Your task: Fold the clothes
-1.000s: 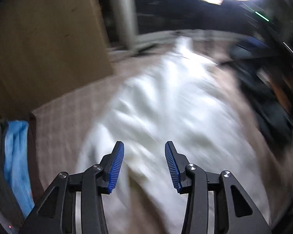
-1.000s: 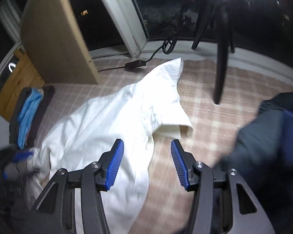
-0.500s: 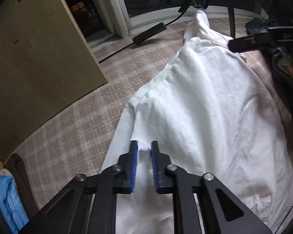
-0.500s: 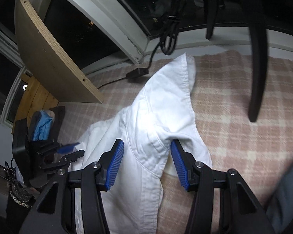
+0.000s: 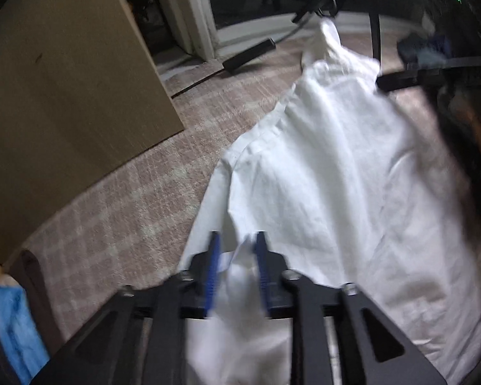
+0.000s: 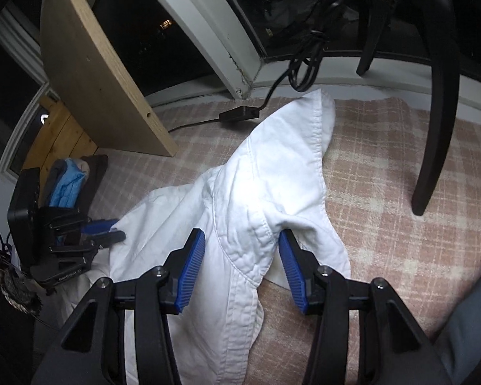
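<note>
Your left gripper point(image 5: 235, 268), black with blue ribbed pads, points steeply down, its jaws opening around white cloth. Your right gripper point(image 6: 242, 268) tilts down, jaws parted, straddling a fold.

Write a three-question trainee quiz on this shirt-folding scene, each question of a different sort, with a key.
1. True or false: the white shirt lies on a checked blanket.
2. Which thing lies beside the shirt's far end? A) a black power adapter B) a mug C) a book
3. Fill in: shirt fabric sits between the pads of the right gripper, and its jaws stand ____.

Key: 1 true; 2 A; 3 open. The left gripper also has shirt fabric between its pads, its jaws opening.
</note>
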### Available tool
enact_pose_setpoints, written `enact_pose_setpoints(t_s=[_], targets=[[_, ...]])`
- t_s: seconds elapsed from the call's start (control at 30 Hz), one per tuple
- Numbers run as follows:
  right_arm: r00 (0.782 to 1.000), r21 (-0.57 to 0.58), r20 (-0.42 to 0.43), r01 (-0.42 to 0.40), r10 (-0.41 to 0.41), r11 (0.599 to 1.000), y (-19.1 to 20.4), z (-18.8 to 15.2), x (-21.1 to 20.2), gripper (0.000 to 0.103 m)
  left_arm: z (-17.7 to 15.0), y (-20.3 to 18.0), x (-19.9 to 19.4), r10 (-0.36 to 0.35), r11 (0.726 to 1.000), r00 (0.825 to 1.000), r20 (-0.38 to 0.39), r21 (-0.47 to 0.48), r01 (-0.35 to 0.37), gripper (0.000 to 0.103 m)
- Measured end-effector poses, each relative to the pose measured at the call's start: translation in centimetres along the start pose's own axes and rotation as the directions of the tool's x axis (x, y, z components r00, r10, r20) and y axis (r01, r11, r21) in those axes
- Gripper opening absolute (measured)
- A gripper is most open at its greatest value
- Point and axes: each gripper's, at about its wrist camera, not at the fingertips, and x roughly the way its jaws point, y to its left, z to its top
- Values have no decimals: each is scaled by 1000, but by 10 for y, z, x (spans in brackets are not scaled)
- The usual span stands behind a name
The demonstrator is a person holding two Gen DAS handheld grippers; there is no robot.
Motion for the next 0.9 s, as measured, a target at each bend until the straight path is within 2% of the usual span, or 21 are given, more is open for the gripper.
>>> enact_pose_setpoints(t_s=[0.07, 0.1, 0.13, 0.17, 0.23, 0.27, 0.33, 0.43, 0.47, 0.5, 0.6, 0.63, 0.73, 0.8, 0.9], targets=[[1000, -10, 1, 2, -2, 1000, 3, 1, 0, 48, -1, -1, 7, 18, 1000, 1000, -14, 14, -18, 36], [1000, -15, 2, 5, -5, 1000, 4, 1, 1, 48, -2, 0, 10, 2, 1000, 1000, -17, 4, -2, 31], [1000, -17, 1, 8, -8, 1000, 4, 2, 3, 48, -2, 2, 13, -21, 1000, 1000, -19, -13, 21, 9], [1000, -18, 1, 9, -9, 1000, 4, 2, 4, 48, -3, 3, 15, -33, 999, 999, -20, -25, 33, 0], [1000, -22, 6, 6, -5, 1000, 5, 1, 5, 47, -6, 3, 13, -28, 999, 1000, -8, -31, 27, 1], [1000, -31, 20, 9, -8, 999, 6, 1, 3, 32, -8, 4, 11, -25, 999, 1000, 1, -40, 25, 1], [998, -45, 55, 15, -12, 999, 7, 1, -4, 10, -12, 16, -2, -17, 996, 999, 39, -89, 20, 1], [995, -56, 103, 5, 1, 998, 8, 4, -12, 10, -16, 37, -11, -5, 988, 996, 90, -153, 18, 1], [996, -73, 92, 12, -5, 997, 10, 5, -9, 10, -15, 38, -8, 3, 987, 996, 88, -160, 11, 1], [998, -98, 62, 23, -17, 995, 12, 6, -2, 11, -13, 27, 0, 26, 990, 998, 54, -139, -18, 1], [991, -149, 8, 130, -131, 980, 15, 7, 19, 29, -11, 7, 21, 65, 993, 998, 7, -97, -64, 3], [987, -155, 8, 160, -160, 975, 14, 7, 20, 38, -11, 7, 21, 92, 990, 996, 17, -106, -89, 9], [973, -147, 54, 232, -226, 962, 12, 3, 6, 42, -12, 12, 12, 133, 983, 991, 33, -130, -128, 21], [957, -153, 102, 285, -272, 946, 14, -2, -11, 43, -15, 17, -4, 147, 980, 988, 54, -143, -138, 22], [954, -208, 167, 279, -248, 937, 33, -15, -39, 43, -31, 19, -35, 115, 979, 990, 84, -175, -99, 23]])
